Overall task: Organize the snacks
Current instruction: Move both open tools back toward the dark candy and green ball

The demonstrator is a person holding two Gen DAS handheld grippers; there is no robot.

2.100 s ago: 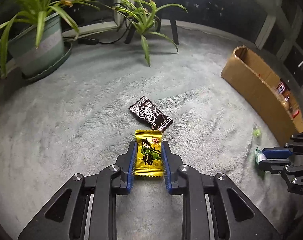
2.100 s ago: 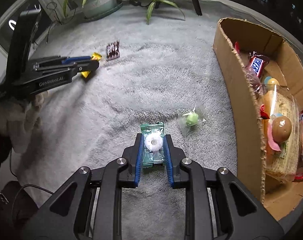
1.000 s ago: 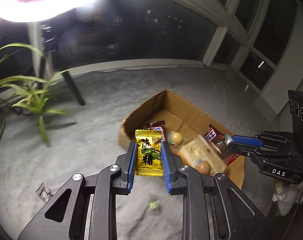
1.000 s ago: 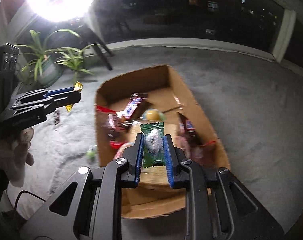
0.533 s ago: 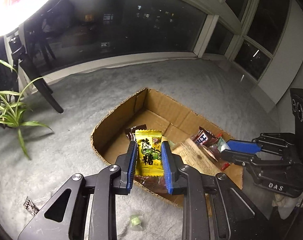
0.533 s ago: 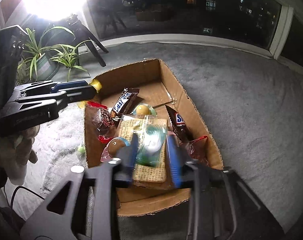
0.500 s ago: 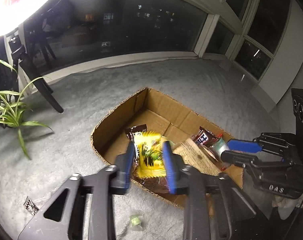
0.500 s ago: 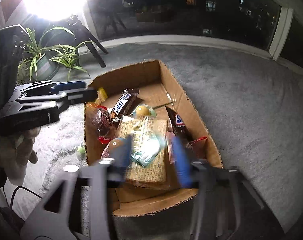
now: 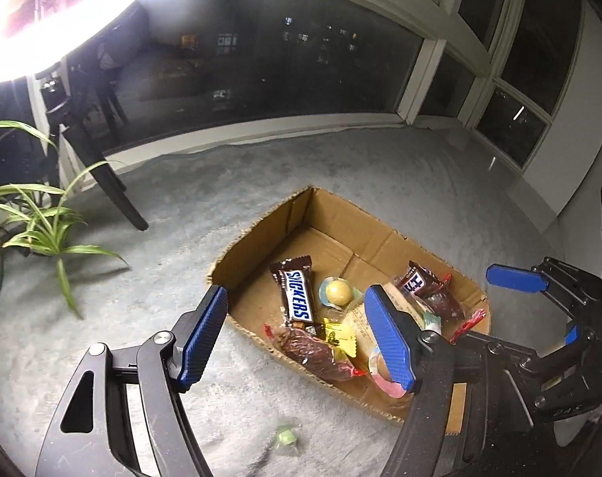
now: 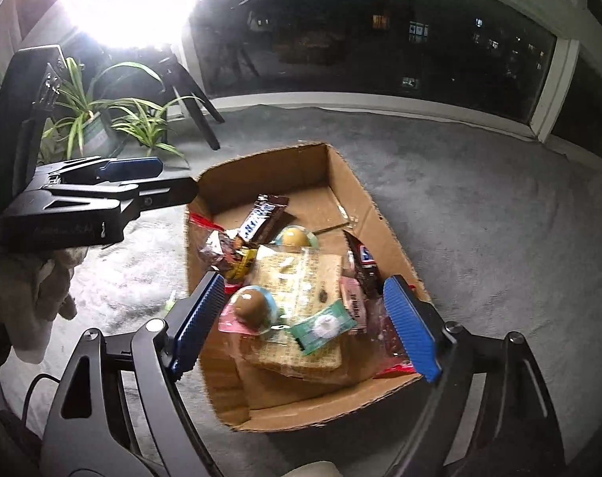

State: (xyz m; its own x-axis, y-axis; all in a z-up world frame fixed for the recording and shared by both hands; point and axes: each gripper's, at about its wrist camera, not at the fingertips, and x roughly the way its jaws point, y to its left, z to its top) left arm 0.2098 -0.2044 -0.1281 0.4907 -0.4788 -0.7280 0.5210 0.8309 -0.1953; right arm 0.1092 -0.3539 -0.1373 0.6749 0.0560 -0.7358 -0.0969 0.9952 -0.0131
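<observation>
L gripper (image 9: 297, 338) and R gripper (image 10: 306, 320): both over the cardboard box (image 9: 261, 234), jaws spread wide, nothing held. Yellow candy (image 9: 338, 336) lies inside the box, touching the Snickers bar (image 9: 297, 294) at the box's near-left wall. Green mint packet (image 10: 322, 326) rests tilted atop the cracker pack (image 10: 301, 278), mid-box. Small green candy (image 9: 285, 435), blurred, prob. wrapped, sits on the carpet (image 9: 181, 206) just outside the box's near wall.

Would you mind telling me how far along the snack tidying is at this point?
Mostly done: the cardboard box already holds many snacks, including the yellow candy and the green mint candy. Nothing is in hand: the left gripper and right gripper both hover open over the box. Left: a small green candy lies on the carpet outside the box.
</observation>
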